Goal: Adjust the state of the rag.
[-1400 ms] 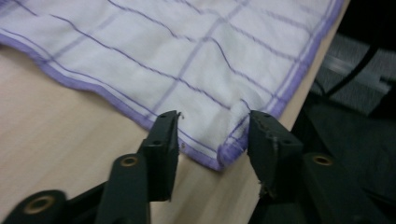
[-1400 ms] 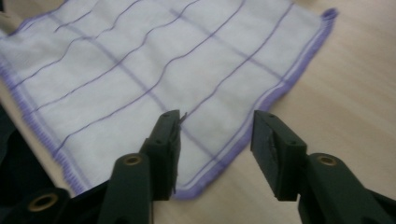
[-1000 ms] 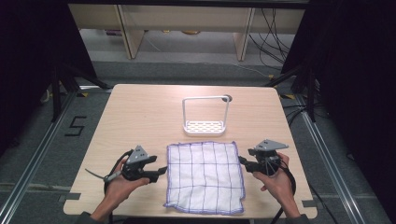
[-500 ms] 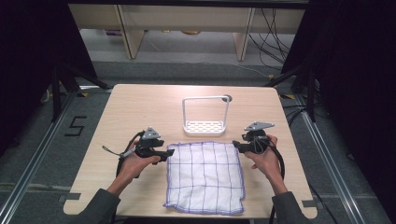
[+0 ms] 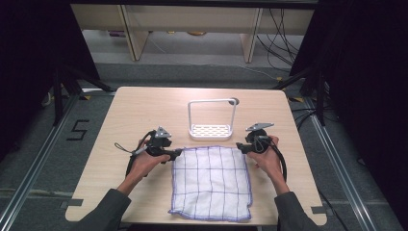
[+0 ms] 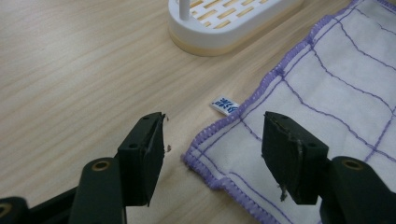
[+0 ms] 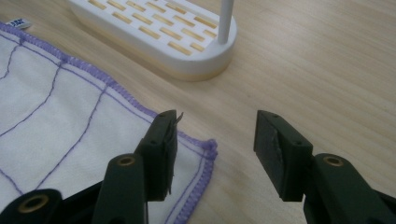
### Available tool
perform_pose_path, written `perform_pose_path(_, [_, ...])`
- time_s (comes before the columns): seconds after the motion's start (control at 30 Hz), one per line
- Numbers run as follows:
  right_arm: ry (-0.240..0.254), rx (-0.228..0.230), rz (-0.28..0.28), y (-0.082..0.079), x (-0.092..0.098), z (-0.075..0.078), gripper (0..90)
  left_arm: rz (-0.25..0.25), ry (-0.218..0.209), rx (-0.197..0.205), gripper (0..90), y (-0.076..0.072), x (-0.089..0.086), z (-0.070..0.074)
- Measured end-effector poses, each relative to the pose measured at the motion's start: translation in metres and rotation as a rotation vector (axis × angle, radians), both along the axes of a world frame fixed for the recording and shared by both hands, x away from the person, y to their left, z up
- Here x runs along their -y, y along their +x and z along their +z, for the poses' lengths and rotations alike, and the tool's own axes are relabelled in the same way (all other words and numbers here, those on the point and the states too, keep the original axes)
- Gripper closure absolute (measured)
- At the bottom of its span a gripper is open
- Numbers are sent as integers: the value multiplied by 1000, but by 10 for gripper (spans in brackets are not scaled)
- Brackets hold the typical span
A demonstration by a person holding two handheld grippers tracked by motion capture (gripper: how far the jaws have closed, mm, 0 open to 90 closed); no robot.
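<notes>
Cloth [image 5: 211, 182] (white, purple grid) lies flat on the table [image 5: 120, 115], just before a white rack [image 5: 211, 119]. Left gripper [image 6: 212, 156] and right gripper [image 7: 215, 151] — jaws apart, gripping nothing — straddle its two far corners.

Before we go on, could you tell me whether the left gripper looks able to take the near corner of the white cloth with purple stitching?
Probably yes: left gripper stands open astride that corner of the cloth, with nothing between.

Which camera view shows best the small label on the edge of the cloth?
The left gripper view: the label lies close and sharp beside the cloth, with blue print. The right gripper view catches the label at its top left edge, cut off. In the high view it is too small to tell.
</notes>
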State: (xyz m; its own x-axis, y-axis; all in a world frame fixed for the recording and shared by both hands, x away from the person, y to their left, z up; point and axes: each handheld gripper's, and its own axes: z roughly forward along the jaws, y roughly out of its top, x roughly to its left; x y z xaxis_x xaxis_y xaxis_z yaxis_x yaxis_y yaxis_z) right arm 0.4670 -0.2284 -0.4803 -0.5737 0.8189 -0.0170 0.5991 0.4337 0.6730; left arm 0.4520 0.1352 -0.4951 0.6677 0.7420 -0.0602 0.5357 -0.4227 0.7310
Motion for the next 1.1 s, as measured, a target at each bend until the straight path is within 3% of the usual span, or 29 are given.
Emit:
perform_pose_path(0.07, [5, -2, -2, 1, -1, -1, 501, -5, 2, 3, 386, 1, 1, 0])
perform_pose_path(0.1, [32, -2, -22, 1, -3, -4, 501, -3, 1, 3, 382, 2, 2, 0])
perform_pose_path(0.13, [20, -37, -11, 1, -5, -4, 499, -18, 5, 2, 375, 1, 2, 0])
perform_pose_path(0.17, [20, -37, -11, 1, -5, -4, 499, -17, 1, 2, 375, 1, 2, 0])
perform_pose_path(0.2, [31, -3, -7, 1, -7, -6, 495, -25, -9, -8, 365, 2, 0, -1])
perform_pose_path(0.3, [21, -17, 0, 0, -7, -2, 494, -5, -15, -8, 364, 3, -1, -2])
perform_pose_path(0.4, [30, 9, 2, 2, -7, -3, 494, -26, -3, -7, 364, 3, 0, -4])
perform_pose_path(0.43, [5, -1, 13, 2, -8, -4, 489, -22, -6, -9, 363, 2, 2, -5])
perform_pose_path(0.53, [17, -8, -2, 1, -10, -6, 489, -34, -1, -2, 363, 2, 3, -6])
perform_pose_path(0.6, [9, -43, -6, 0, -12, -6, 490, -34, 17, 2, 365, 2, 4, -8])
perform_pose_path(0.63, [-12, -23, 6, 2, -12, -8, 490, -38, 29, 3, 368, 2, 4, -8])
perform_pose_path(0.77, [-53, -41, 10, 2, -16, -16, 491, -34, 30, 0, 368, 2, 3, -12])
perform_pose_path(0.87, [-51, -44, 1, 2, -18, -19, 506, -43, 50, 7, 381, 3, 3, -14])
perform_pose_path(0.97, [-31, -39, -10, 1, -19, -21, 543, -53, 56, 10, 417, 2, 4, -18])
perform_pose_path(1.1, [-18, -42, -13, 0, -19, -21, 601, -86, 62, 24, 548, -1, 6, -17])
